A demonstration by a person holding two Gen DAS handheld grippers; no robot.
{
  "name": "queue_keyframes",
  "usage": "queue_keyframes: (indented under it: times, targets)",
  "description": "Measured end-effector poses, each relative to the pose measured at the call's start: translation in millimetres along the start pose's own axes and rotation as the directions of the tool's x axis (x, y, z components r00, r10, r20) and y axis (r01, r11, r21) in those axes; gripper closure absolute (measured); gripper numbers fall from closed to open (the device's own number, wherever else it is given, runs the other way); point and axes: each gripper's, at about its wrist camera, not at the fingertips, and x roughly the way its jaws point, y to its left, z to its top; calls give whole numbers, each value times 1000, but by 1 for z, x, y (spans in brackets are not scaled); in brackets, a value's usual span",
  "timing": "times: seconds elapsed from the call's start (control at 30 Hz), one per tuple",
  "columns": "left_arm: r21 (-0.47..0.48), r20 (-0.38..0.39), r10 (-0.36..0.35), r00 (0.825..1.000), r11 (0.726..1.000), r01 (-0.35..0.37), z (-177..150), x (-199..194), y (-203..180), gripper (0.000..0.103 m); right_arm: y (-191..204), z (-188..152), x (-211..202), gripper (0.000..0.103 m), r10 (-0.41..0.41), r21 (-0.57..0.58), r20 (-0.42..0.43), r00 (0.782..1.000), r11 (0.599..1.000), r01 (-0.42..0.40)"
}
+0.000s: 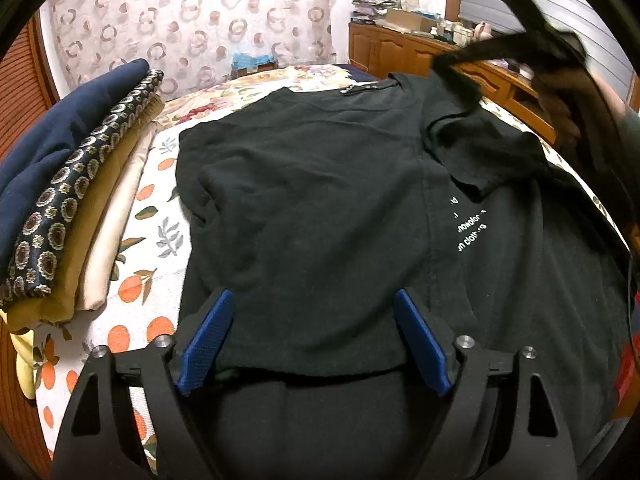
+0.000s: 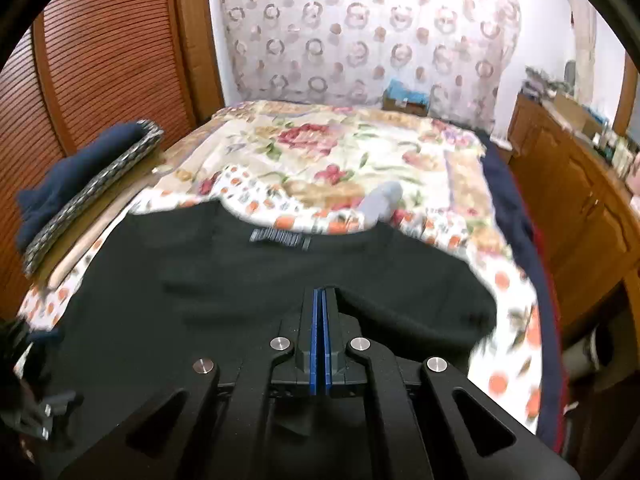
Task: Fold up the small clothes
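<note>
From my station I judge the black T-shirt to be light, limp cotton: it will sag and drag rather than keep any shape, it is not fragile, and it should grip well between rubbery pads. I would take it at hems, sleeve ends or shoulder seams, where doubled fabric gives the pads something to bite.

Using the shirt as my landmark and working left to right: left of it sits a stack of folded clothes, navy on top, then a patterned piece, then tan and cream layers. The shirt itself lies spread on the fruit-print bedspread, neckline away from me, white lettering toward its right side.

At the shirt's near hem, my left gripper stands wide open, its 2 blue pads straddling a folded-over panel of cloth; I see no pad pressing the fabric, so it holds nothing yet.

At the shirt's right shoulder, the sleeve is lifted and stretched up toward my right gripper, which is blurred in the left view. In the right wrist view the right gripper has its pads fully together, and the black cloth bunches right at the tips, so I read it as pinching the sleeve fabric.
</note>
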Motion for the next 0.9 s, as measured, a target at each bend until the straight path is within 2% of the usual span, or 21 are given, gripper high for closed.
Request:
queue_keyframes:
  times: [0.2,0.33,0.4,0.47,0.57,0.6,0.77,0.9]
  targets:
    - [8,-4,-6,1000,1000,6,1,3,-2,12,-4,28,23,101,-41,33,31,999,999,40]
    - [8,-3,-6,1000,1000,6,1,3,-2,12,3,31,23,101,-39,50,54,998,998,37]
    - [8,-4,-7,1000,1000,7,1,3,-1,12,1,24,25,99,-21,63,49,999,998,18]
    - [8,-4,-7,1000,1000,7,2,4,-1,12,1,16,25,82,-44,61,16,999,997,43]
    - [8,-4,-6,1000,1000,6,1,4,-2,12,0,-2,20,74,-25,45,-14,1000,999,25]
    - [9,-3,-6,1000,1000,6,1,3,-2,12,-1,-11,20,67,-29,41,-29,999,999,30]
    - [9,-3,-6,1000,1000,6,1,4,-2,12,-6,-46,15,64,-11,39,-77,997,999,14]
    - [8,-3,-6,1000,1000,6,1,4,-2,12,-20,-61,15,64,28,87,-108,994,996,-19]
